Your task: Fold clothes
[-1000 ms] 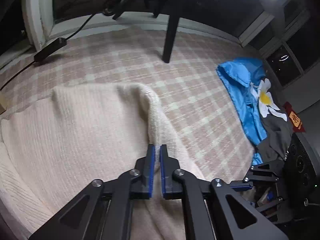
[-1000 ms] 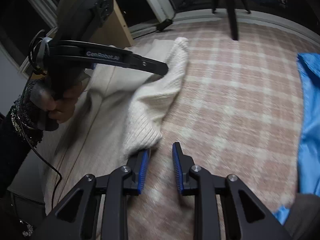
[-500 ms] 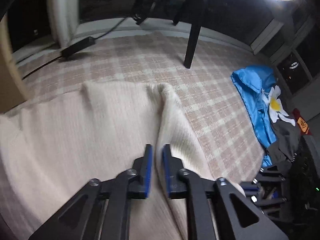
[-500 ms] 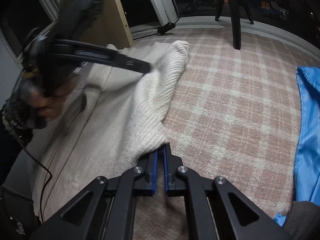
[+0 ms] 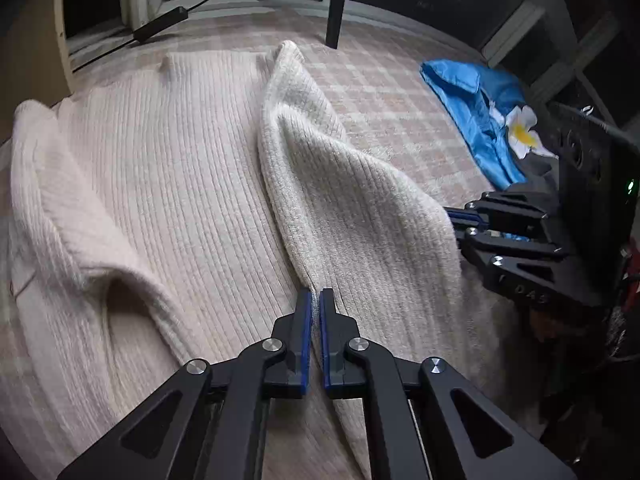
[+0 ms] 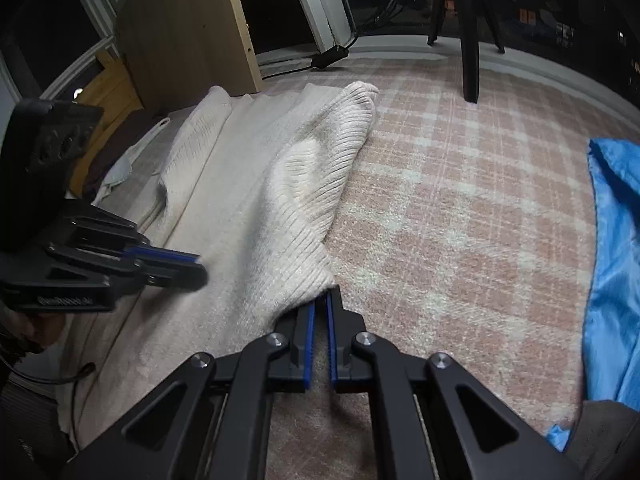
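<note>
A cream ribbed sweater (image 5: pixel 180 184) lies spread on a pink plaid carpet (image 5: pixel 384 92). One side of it is pulled up into a raised fold (image 5: pixel 340 184). My left gripper (image 5: pixel 316 294) is shut on the near end of that fold's ridge. In the same view my right gripper (image 5: pixel 450 216) pinches the fold's outer edge from the right. The right wrist view shows my right gripper (image 6: pixel 321 300) shut on the sweater's (image 6: pixel 256 184) lifted corner. There the left gripper (image 6: pixel 198 266) reaches in from the left, slightly blurred. A sleeve (image 5: pixel 60 216) lies folded over the sweater's left side.
A blue garment (image 6: pixel 612 260) lies on the carpet to the right, next to a dark one with a white flower print (image 5: pixel 520 128). A black chair leg (image 6: pixel 470 60) stands at the far edge. A wooden board (image 6: pixel 180 32) leans at the back left, near a power strip (image 5: pixel 160 26).
My right gripper went from open to shut on the sweater's edge. Both grippers have drawn back and lifted the fold, and the left view now takes in more of the sweater.
</note>
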`<state>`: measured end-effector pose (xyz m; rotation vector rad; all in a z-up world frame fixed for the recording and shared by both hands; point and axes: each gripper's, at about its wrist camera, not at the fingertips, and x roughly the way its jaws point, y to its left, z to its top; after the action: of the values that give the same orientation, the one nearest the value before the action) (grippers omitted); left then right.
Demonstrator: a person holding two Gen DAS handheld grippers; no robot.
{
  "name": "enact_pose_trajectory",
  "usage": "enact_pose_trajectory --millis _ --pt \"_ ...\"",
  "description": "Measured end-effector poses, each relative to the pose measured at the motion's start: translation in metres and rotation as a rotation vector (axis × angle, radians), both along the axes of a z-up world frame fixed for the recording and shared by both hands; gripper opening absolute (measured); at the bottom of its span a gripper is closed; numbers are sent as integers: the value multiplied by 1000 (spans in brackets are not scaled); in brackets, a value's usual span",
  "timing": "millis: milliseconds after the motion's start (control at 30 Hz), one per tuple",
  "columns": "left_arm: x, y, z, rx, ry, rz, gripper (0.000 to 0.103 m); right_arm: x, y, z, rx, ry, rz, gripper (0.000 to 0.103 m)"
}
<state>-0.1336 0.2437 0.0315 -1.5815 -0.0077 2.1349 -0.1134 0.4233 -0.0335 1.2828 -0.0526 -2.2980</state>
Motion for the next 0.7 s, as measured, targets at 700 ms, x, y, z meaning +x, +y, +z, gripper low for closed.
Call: enact_pose_trajectory --millis 700 --pt "182 -51 88 85 -59 10 39 83 33 51 -66 -114 -10 27"
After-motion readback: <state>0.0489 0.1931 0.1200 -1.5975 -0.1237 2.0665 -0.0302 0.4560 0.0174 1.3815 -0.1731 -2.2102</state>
